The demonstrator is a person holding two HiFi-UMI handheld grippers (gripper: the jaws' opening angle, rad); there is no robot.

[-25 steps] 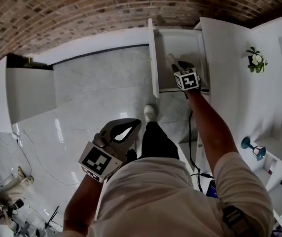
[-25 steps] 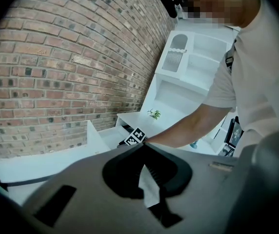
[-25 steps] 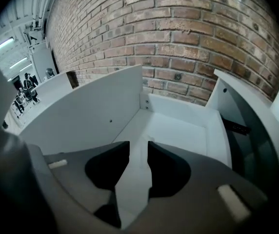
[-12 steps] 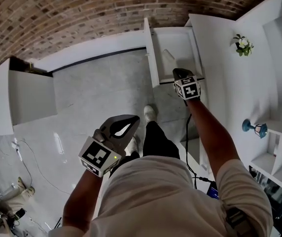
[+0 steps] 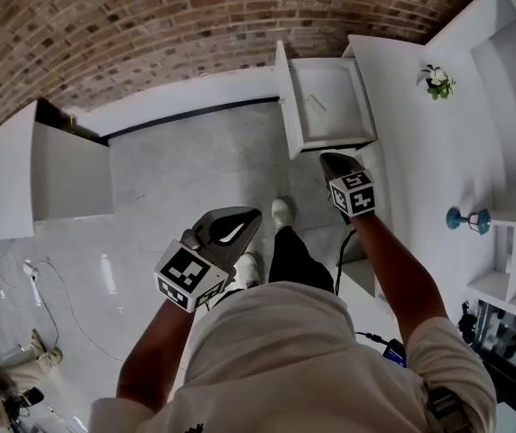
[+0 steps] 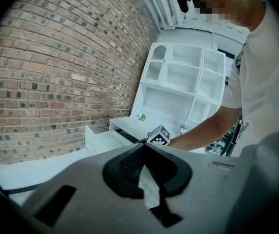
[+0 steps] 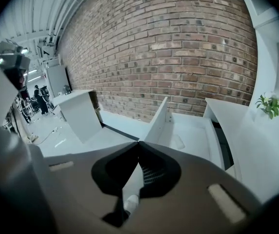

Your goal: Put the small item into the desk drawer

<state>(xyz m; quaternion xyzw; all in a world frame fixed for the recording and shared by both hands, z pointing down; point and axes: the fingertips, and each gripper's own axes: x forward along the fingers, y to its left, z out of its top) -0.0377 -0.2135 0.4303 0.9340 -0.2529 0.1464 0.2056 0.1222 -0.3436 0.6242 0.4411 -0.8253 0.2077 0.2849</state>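
The white desk drawer [image 5: 301, 129] stands pulled open at the top of the head view. A small whitish item [image 5: 317, 104] lies on its floor; in the right gripper view the same item [image 7: 177, 141] lies inside the drawer [image 7: 205, 152]. My right gripper [image 5: 327, 159] hangs just in front of the drawer's front edge, outside it, jaws shut and empty. My left gripper [image 5: 255, 214] is held lower, over the floor by my leg, jaws shut with nothing in them. In the left gripper view the gripper's tips [image 6: 143, 143] meet, with the drawer [image 6: 100, 139] beyond them.
The white desk top [image 5: 393, 97] with a small potted plant [image 5: 437, 81] runs to the right of the drawer, a blue ornament [image 5: 467, 218] and white shelves beyond. A white cabinet [image 5: 69, 174] stands at the left. A brick wall is behind. My shoe [image 5: 282, 211] stands below the drawer.
The right gripper has drawn back out of the drawer toward me and its jaws have closed. The small item stays in the drawer. The left gripper has barely moved.
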